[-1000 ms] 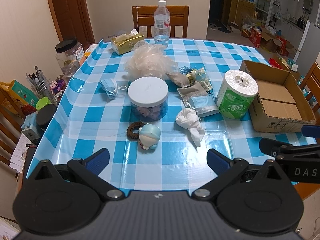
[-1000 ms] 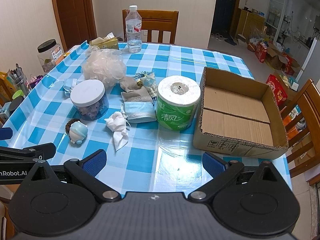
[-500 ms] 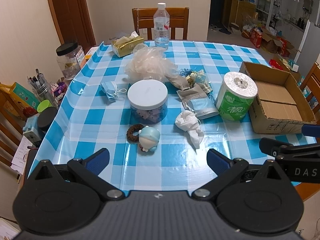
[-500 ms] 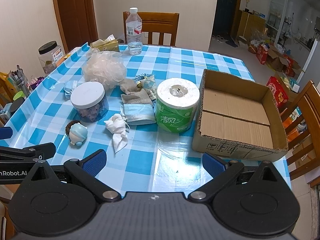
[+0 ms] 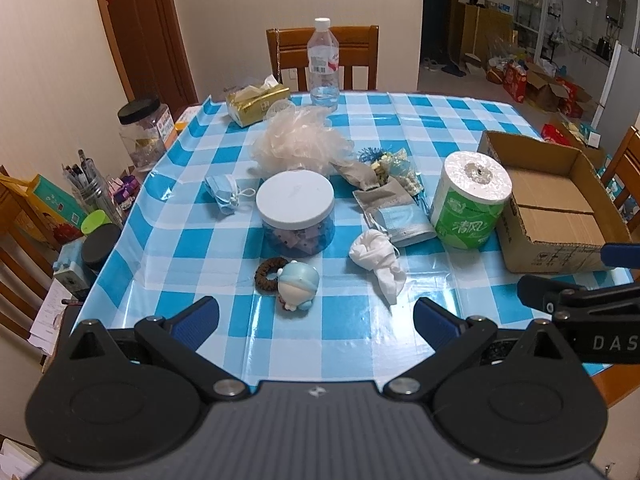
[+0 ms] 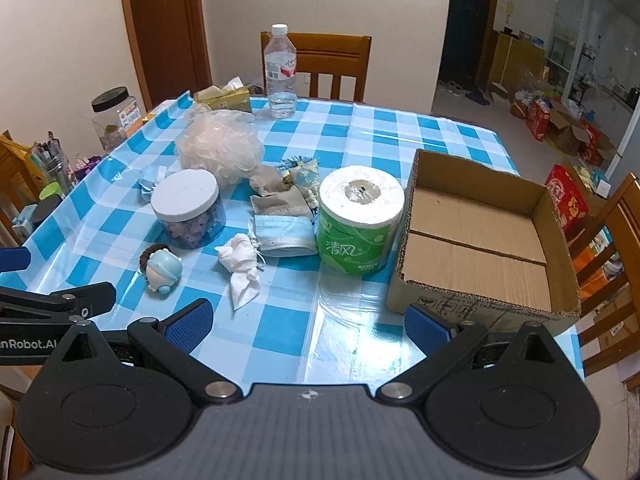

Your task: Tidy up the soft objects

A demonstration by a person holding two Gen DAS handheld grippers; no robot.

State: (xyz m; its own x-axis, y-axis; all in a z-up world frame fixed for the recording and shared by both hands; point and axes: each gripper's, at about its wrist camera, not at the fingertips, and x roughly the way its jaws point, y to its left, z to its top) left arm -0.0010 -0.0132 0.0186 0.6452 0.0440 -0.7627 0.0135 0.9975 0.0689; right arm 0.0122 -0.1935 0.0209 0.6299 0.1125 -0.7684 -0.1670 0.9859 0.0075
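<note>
Both grippers, left and right, spread wide, empty, hovering over near table edge. Soft things unsorted mid-table: white cloth, blue mask, loofah, second mask left of jar. Box empty, right of tissue roll. Risks: cloth limp, pads may pinch tablecloth instead; reach for loofah could knock jar or bottle; plush toy sits on hair tie, may drag it.
</note>
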